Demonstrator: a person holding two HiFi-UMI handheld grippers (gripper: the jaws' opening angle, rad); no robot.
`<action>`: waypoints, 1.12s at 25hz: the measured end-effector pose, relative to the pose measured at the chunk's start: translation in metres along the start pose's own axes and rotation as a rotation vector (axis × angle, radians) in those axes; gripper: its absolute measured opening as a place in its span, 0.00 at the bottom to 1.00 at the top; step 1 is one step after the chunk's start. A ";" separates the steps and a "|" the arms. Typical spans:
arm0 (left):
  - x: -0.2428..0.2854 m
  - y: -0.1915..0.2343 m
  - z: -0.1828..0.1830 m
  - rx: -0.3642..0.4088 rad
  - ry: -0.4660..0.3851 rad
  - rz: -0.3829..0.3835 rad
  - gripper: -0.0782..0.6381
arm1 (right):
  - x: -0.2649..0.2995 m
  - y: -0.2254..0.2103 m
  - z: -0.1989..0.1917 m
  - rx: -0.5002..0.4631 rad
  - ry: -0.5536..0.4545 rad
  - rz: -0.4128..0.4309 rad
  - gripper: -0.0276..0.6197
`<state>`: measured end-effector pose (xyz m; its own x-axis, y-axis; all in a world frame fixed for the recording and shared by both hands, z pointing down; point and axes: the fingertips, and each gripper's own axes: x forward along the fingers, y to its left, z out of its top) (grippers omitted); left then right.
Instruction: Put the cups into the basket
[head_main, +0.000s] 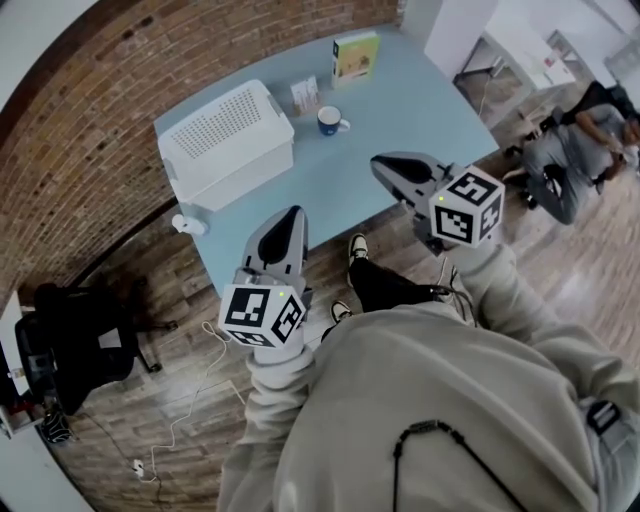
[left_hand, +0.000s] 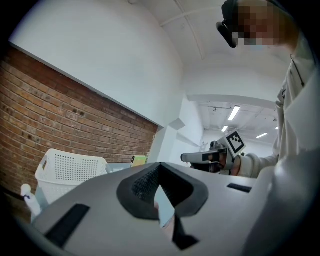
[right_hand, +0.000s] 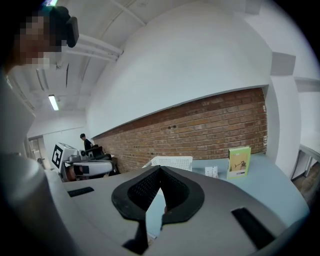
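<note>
A blue cup (head_main: 329, 121) with a white inside stands upright on the light blue table (head_main: 400, 110), just right of the white perforated basket (head_main: 225, 140). My left gripper (head_main: 287, 222) hovers over the table's near edge, below the basket, with its jaws shut and nothing between them. My right gripper (head_main: 385, 166) is held over the table's near right part, well short of the cup, also shut and empty. The basket (left_hand: 70, 172) shows at the left of the left gripper view, and the basket (right_hand: 172, 162) appears beyond the jaws in the right gripper view. The cup is hidden in both gripper views.
A green book (head_main: 356, 57) stands upright at the table's far end, with a small card (head_main: 305, 95) beside the basket. A white bottle (head_main: 188, 225) sits by the table's left corner. A black chair (head_main: 80, 340) stands on the floor at left. A seated person (head_main: 580, 150) is at far right.
</note>
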<state>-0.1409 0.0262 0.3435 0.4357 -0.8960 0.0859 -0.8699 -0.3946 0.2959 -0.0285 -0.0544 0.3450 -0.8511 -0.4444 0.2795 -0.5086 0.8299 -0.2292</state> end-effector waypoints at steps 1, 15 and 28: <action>0.004 0.006 0.000 0.001 0.004 0.008 0.10 | 0.006 -0.006 0.004 0.001 -0.014 -0.004 0.06; 0.149 0.072 0.036 0.061 0.042 0.037 0.10 | 0.101 -0.145 0.051 0.014 -0.019 0.034 0.06; 0.241 0.108 0.047 0.053 0.086 0.124 0.10 | 0.156 -0.220 0.062 0.004 0.066 0.144 0.06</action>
<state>-0.1410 -0.2415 0.3514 0.3400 -0.9189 0.2003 -0.9283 -0.2939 0.2277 -0.0575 -0.3276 0.3813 -0.9050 -0.2975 0.3040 -0.3823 0.8823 -0.2746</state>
